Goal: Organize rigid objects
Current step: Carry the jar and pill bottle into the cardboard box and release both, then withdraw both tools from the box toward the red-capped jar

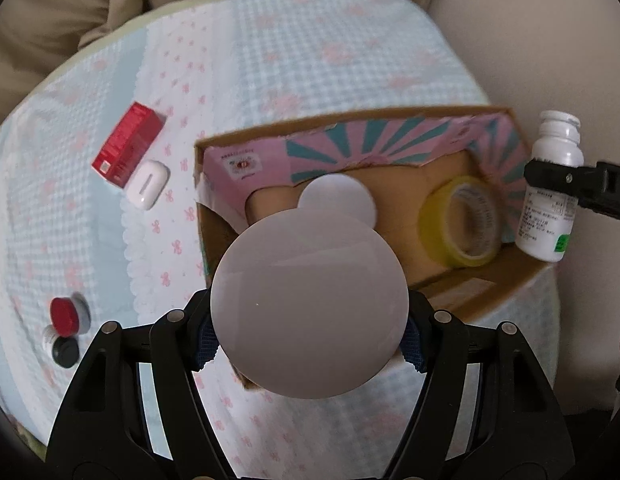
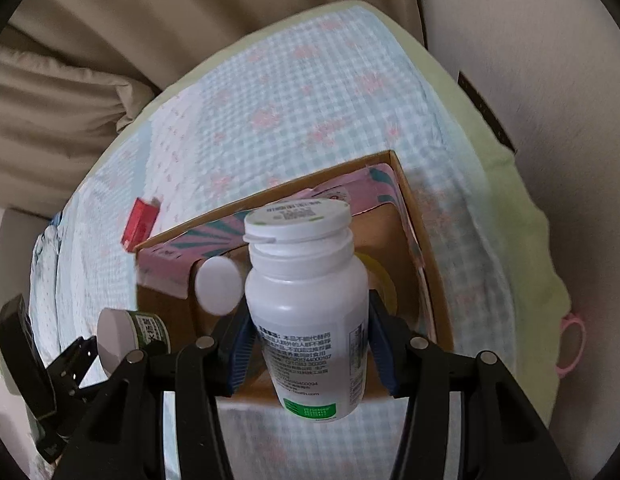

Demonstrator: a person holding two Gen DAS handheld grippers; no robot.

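Our left tongs (image 1: 310, 344) are clamped on a round jar with a pale lid (image 1: 309, 303), held over the near edge of an open cardboard box (image 1: 486, 292) on the checked-cloth surface (image 1: 310, 60). Our right tongs (image 2: 307, 344) grip an upright white pill bottle (image 2: 305, 300) above the box's right side. Inside the box lie a yellow tape roll (image 1: 462, 222) and another white-lidded jar (image 1: 338, 196); a red carton (image 1: 127, 146) and white case (image 1: 147, 184) sit left of it.

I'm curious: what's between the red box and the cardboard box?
The white earbud case lies there, touching the red box, then bare cloth up to the cardboard box. Left wrist view shows it.
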